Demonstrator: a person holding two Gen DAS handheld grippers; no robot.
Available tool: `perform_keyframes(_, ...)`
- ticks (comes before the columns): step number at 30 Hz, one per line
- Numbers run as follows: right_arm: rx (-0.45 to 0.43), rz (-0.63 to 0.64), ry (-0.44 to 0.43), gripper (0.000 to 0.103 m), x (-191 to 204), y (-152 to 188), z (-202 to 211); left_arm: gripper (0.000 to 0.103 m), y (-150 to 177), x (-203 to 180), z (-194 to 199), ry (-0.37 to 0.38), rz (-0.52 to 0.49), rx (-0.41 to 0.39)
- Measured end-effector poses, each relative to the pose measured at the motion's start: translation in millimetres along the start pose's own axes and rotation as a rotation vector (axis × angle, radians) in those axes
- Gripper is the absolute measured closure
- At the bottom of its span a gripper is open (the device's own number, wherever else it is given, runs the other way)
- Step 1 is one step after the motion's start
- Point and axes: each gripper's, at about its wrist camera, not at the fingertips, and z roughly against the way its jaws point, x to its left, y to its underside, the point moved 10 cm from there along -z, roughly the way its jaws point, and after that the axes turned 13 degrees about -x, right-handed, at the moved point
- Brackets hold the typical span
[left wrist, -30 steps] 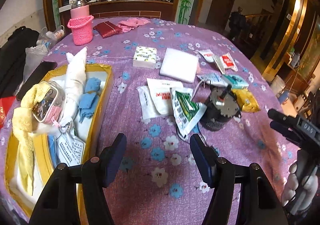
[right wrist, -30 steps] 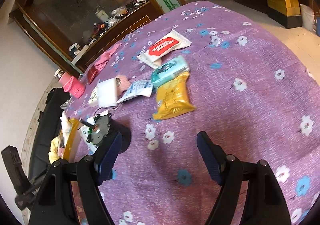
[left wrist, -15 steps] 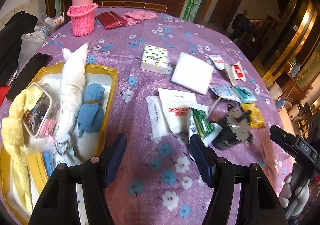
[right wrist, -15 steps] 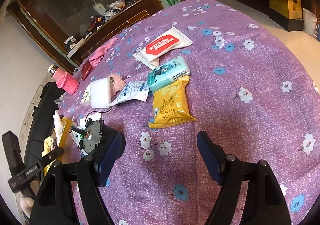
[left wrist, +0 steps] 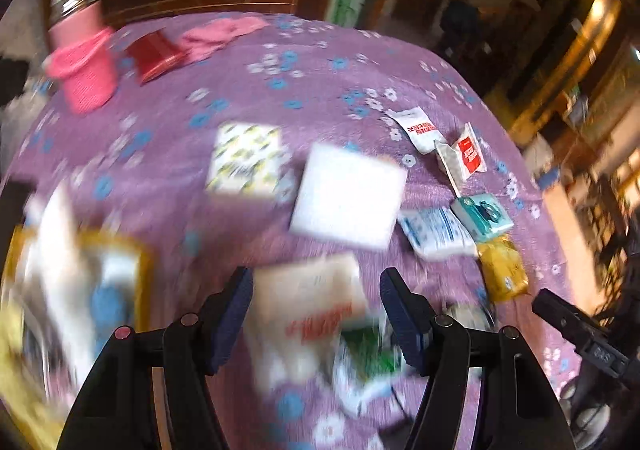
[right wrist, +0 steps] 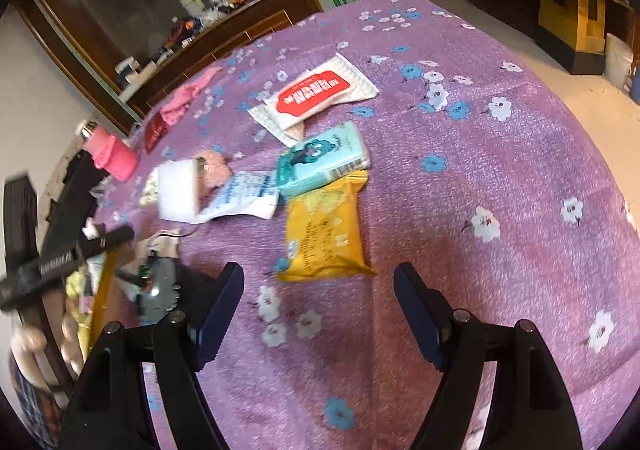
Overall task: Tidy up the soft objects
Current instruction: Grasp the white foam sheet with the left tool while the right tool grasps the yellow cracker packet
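The left gripper (left wrist: 316, 310) hangs with its jaws wide apart and empty over a blurred white packet (left wrist: 308, 310) with red print, which lies flat on the purple flowered tablecloth (left wrist: 248, 90) between the fingers, its long axis running roughly away from the camera. The right gripper (right wrist: 319, 308), jaws also spread and holding nothing, faces a yellow packet (right wrist: 324, 234) lying flat just ahead, its long axis pointing away toward the teal packet (right wrist: 322, 162) that touches its far end. A yellow tray (left wrist: 142, 274) of cloths sits at the left, too blurred to detail.
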Motion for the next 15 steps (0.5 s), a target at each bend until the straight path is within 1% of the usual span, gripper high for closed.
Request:
perform_keyframes(3,0.031,0.032,0.026,0.027,-3.4,2.5,-13.2,0.034,-15.1,-12.2,-29.3,0.008,-0.068,0.016)
perform_keyframes(5,0.046,0.045,0.032,0.027,-4.9,3.3,-19.8,0.034,-22.6,-15.9,-43.9,0.020,-0.084,0.019)
perform_keyframes(6,0.051,0.051,0.034,0.027,-4.8,3.1,-22.8,0.034,-25.6,-16.9,-51.2,0.014,-0.093,0.017)
perform_keyframes(8,0.059,0.062,0.036,0.027,-4.0,2.1,-29.8,0.034,-28.2,-21.5,-62.3,0.022,-0.117,0.017)
perform_keyframes(13,0.067,0.100,0.049,0.027,2.7,0.0,-42.2,0.033,-30.9,-32.2,-85.4,0.005,-0.206,0.030)
perform_keyframes(15,0.067,0.117,0.055,0.027,5.7,-1.5,-45.5,0.033,-34.1,-34.4,-89.0,0.009,-0.209,0.024)
